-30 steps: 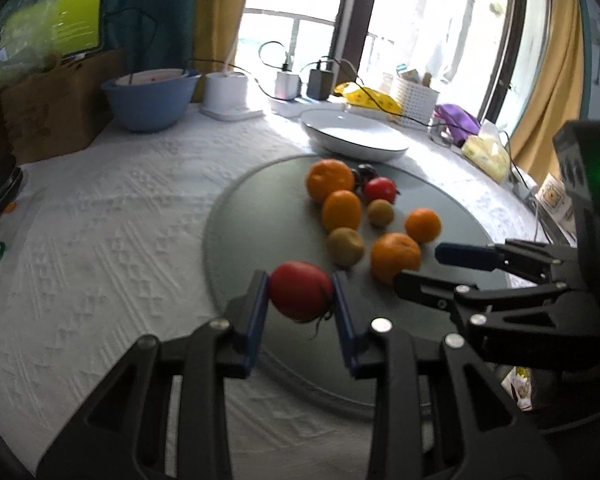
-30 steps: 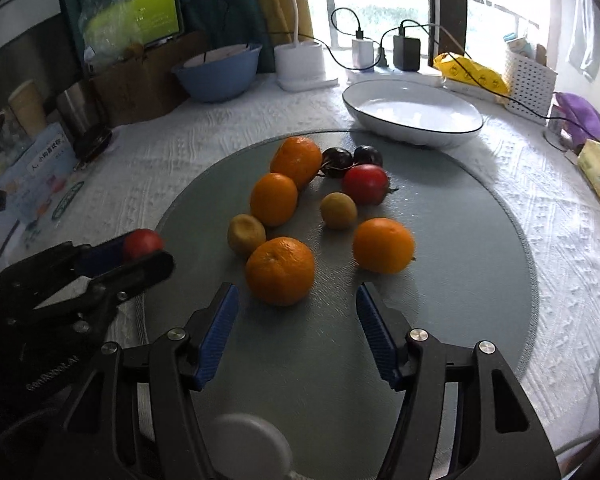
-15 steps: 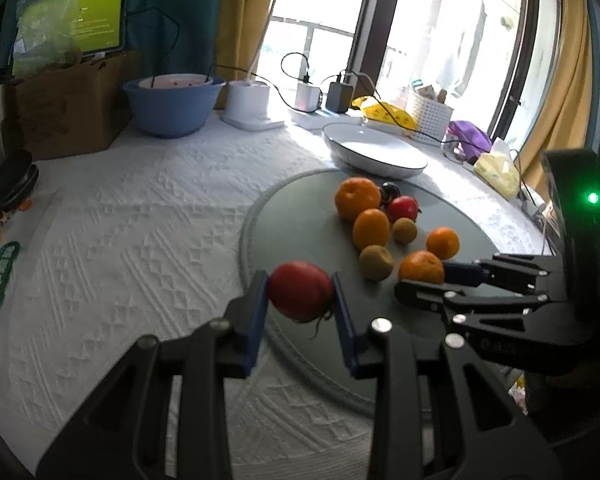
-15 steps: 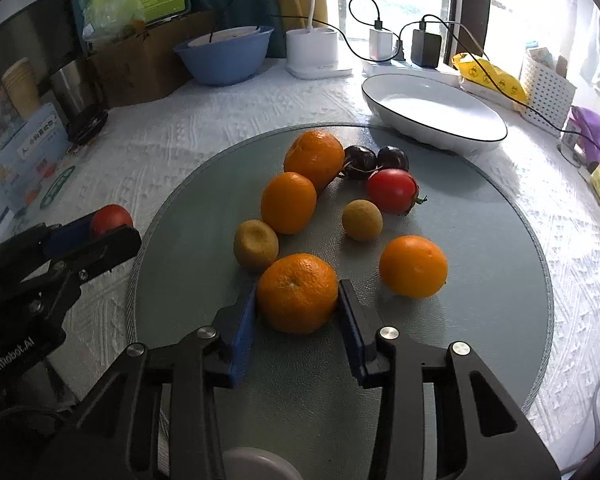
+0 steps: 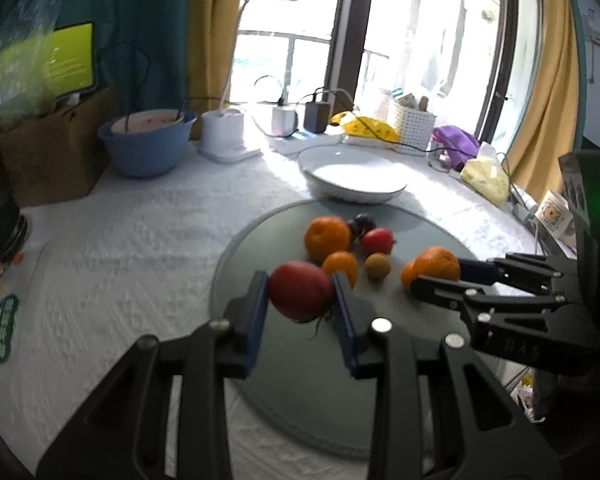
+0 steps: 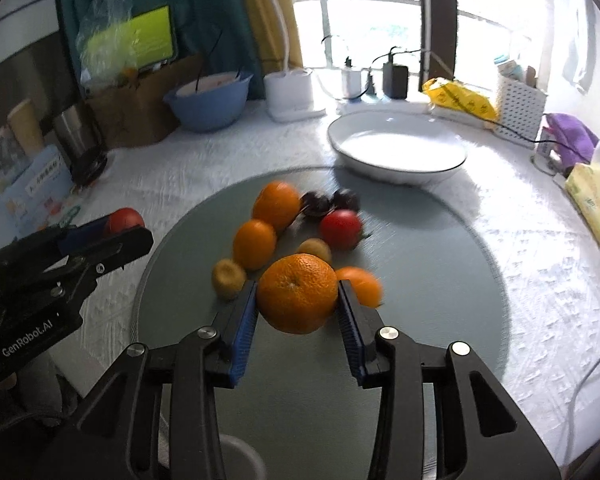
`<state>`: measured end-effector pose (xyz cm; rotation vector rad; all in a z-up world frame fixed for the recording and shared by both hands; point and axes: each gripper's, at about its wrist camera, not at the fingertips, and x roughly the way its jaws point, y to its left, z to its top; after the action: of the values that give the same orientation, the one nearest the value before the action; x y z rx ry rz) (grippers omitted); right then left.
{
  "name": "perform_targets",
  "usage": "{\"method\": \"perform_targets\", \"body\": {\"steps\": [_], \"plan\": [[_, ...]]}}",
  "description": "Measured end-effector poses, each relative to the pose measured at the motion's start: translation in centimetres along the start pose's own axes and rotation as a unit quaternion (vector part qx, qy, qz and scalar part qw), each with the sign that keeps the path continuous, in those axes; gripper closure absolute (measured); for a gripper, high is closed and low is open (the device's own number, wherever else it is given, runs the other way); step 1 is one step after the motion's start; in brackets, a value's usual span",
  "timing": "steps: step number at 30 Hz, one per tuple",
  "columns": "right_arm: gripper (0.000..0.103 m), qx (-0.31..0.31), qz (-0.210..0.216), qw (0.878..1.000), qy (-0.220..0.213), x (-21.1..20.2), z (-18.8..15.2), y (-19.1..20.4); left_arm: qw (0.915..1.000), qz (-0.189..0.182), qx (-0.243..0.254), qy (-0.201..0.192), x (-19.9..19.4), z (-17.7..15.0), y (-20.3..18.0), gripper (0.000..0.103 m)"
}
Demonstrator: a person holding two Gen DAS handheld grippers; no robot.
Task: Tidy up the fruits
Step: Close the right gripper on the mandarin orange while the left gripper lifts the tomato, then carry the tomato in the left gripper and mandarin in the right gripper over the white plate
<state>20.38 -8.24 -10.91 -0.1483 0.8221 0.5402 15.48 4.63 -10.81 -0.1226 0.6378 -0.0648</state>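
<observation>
My left gripper [image 5: 299, 282] is shut on a red tomato [image 5: 298, 292], held above the near left edge of the round grey mat [image 5: 300, 400]. My right gripper [image 6: 297, 286] is shut on a large orange [image 6: 298, 294], lifted over the mat [image 6: 440, 280]. On the mat lie three more oranges [image 6: 276, 204], a second red tomato [image 6: 340, 228], two yellow-brown fruits [image 6: 228, 278] and two dark plums [image 6: 328, 202]. A white oval dish [image 6: 396, 148] stands empty just behind the mat.
A blue bowl [image 6: 208, 104], a white lamp base [image 6: 290, 90], chargers with cables and a cardboard box line the back. A white basket [image 6: 520, 104], a purple cloth [image 6: 568, 140] and a yellow tissue pack [image 6: 592, 196] sit at the right.
My right gripper closed on the large orange and lifted it off the mat. My left gripper rose with the tomato still in it.
</observation>
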Motion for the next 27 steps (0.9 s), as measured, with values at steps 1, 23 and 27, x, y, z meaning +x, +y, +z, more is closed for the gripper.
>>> {"method": "perform_targets", "body": {"steps": [1, 23, 27], "plan": [[0.062, 0.003, -0.001, 1.0, -0.005, -0.2, 0.2, -0.4, 1.0, -0.001, 0.003, -0.002, 0.0, 0.3, -0.3, 0.07], [0.061, 0.03, -0.055, 0.994, -0.087, -2.3, 6.2, -8.2, 0.998, -0.037, 0.032, -0.039, 3.6, 9.3, -2.6, 0.07], [0.061, 0.026, -0.062, 0.994, -0.091, -1.9, 7.2, -8.8, 0.9973, -0.042, 0.047, -0.037, 4.9, 10.6, -2.4, 0.07]]}}
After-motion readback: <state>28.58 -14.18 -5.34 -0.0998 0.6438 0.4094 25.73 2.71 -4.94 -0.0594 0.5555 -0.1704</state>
